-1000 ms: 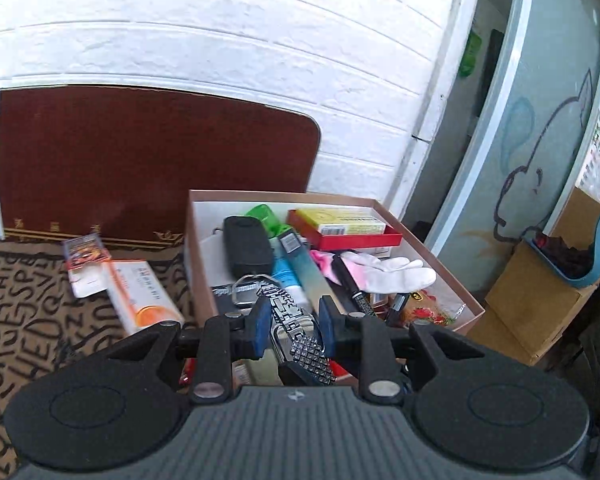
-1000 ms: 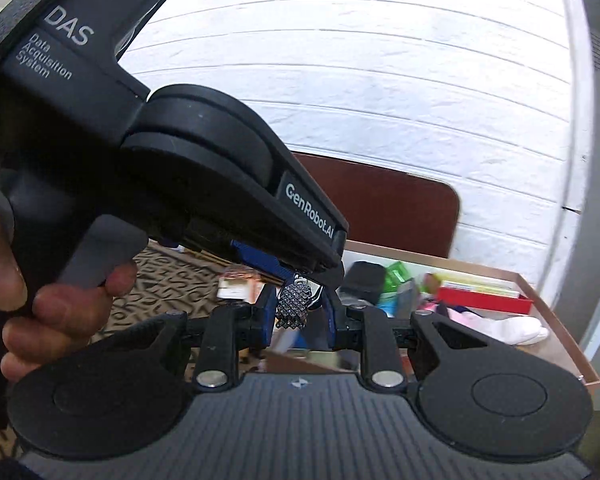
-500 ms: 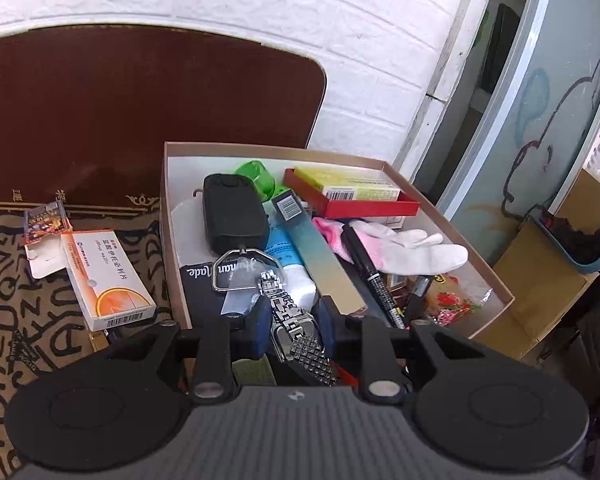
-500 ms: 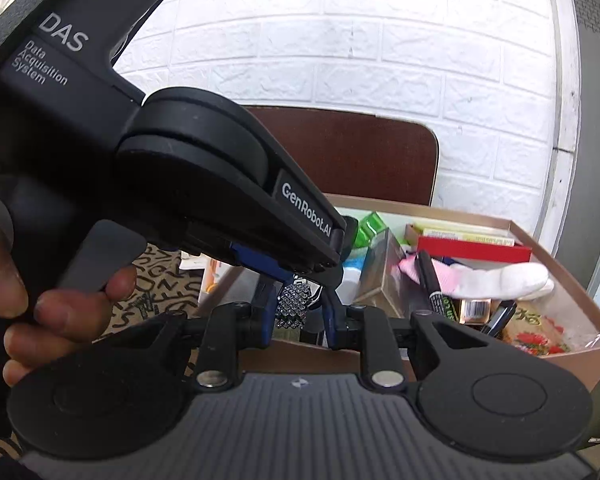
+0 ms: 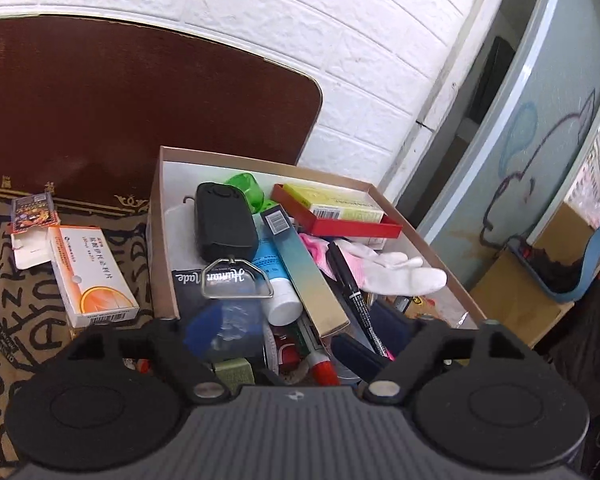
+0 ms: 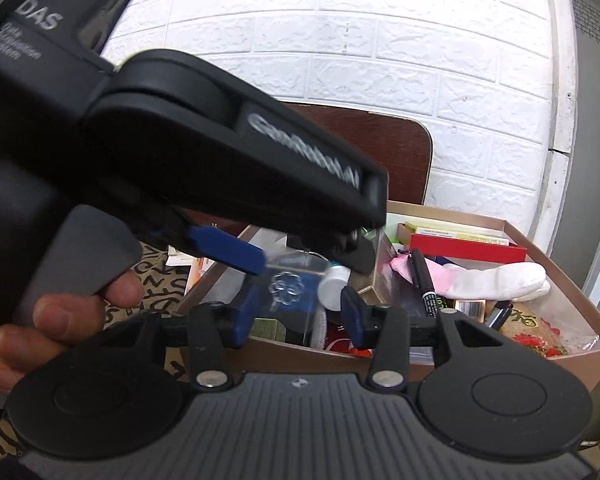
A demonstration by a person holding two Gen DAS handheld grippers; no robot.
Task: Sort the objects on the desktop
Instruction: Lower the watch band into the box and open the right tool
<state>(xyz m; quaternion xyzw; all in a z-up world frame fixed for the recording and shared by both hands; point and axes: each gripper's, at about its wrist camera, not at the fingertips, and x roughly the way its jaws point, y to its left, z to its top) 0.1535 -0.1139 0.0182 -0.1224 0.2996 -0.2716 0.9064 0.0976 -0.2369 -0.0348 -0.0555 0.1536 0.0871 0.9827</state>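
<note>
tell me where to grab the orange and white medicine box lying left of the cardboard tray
Grip the orange and white medicine box across its two long sides near the middle, coming straight down from above. It lies flat on the patterned cloth, with the cardboard tray close on its right.

Home room: white brick wall (image 5: 340,40), patterned tablecloth (image 5: 4,288), cardboard box (image 5: 164,240) of household clutter.

"DAS" marks the handle of the left gripper (image 6: 312,258) and a blurred "GenRobot.AI" its side, while "Human Made" reads upside down on a black card (image 5: 188,280) in the cardboard box (image 5: 160,240).
</note>
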